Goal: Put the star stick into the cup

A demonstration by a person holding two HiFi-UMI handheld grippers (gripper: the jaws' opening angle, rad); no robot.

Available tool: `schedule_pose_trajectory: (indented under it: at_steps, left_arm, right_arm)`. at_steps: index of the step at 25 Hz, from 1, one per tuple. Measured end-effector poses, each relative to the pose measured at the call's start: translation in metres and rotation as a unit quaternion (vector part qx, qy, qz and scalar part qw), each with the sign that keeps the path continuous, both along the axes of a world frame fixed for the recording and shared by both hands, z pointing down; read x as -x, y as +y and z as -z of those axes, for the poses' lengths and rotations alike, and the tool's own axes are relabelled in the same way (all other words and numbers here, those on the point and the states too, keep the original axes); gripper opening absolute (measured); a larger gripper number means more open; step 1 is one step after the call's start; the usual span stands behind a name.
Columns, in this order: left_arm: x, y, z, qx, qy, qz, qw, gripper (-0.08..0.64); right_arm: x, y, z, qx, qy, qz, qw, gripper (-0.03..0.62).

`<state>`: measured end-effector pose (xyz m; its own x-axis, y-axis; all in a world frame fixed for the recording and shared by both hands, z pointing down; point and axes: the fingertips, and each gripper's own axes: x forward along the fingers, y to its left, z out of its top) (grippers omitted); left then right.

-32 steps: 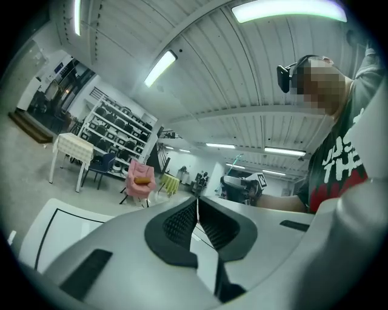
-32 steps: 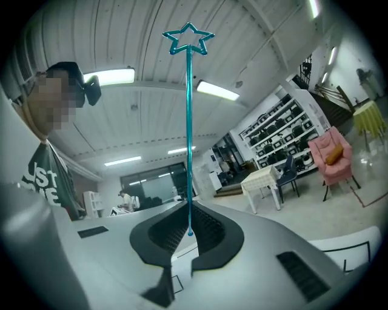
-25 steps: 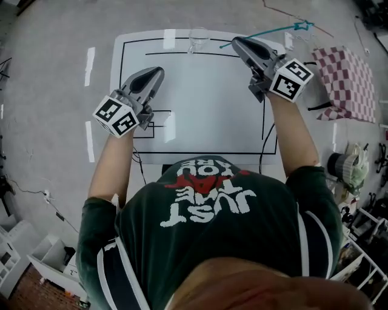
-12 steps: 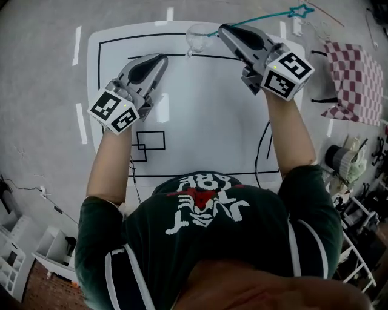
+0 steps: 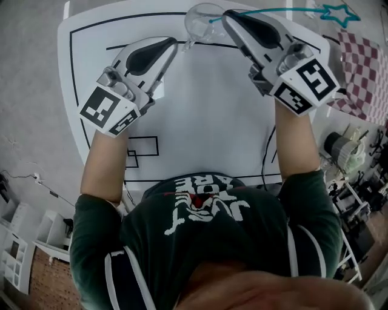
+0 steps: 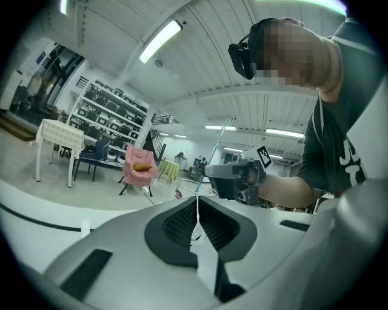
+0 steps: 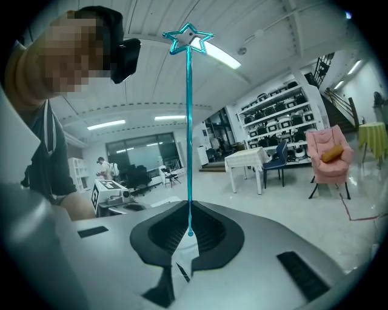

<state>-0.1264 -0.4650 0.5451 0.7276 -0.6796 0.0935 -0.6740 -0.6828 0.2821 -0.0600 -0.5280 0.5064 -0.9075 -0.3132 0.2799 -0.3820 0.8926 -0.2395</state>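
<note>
— Two grippers over the white table (image 5: 206, 109). Did we note the jaws?
— We did. Left gripper (image 5: 171, 42): jaws pressed together, nothing between them. Right gripper (image 5: 227, 16): jaws pinched the teal star stick (image 7: 188, 121) near its plain end.
— Where did the stick lie?
— It ran sideways out from the right jaws, star at the far tip. Its short end showed over the clear cup (image 5: 203, 15) at the table's far edge. Inside or above, we could not tell.
</note>
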Motion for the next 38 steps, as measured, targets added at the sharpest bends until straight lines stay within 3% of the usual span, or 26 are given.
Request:
schedule_pose_trajectory:
  at_steps: [5,23,38]
  left_arm:
    - [-0.002,-0.002,-0.004,0.000,0.007,-0.001,1.0000,0.018]
    - [-0.010,0.001,-0.008,-0.013,-0.020,-0.011,0.9996,0.018]
    - [-0.013,0.004,-0.009,-0.017,-0.027,-0.016,0.9994,0.018]
  right_arm:
    - [0.003,0.007,-0.010,-0.015,0.032,0.013,0.999,0.043]
    - [0.011,0.014,-0.025,-0.051,0.121,0.035,0.991,0.043]
    - [0.011,0.017,-0.025,-0.045,0.133,0.042,0.989,0.044]
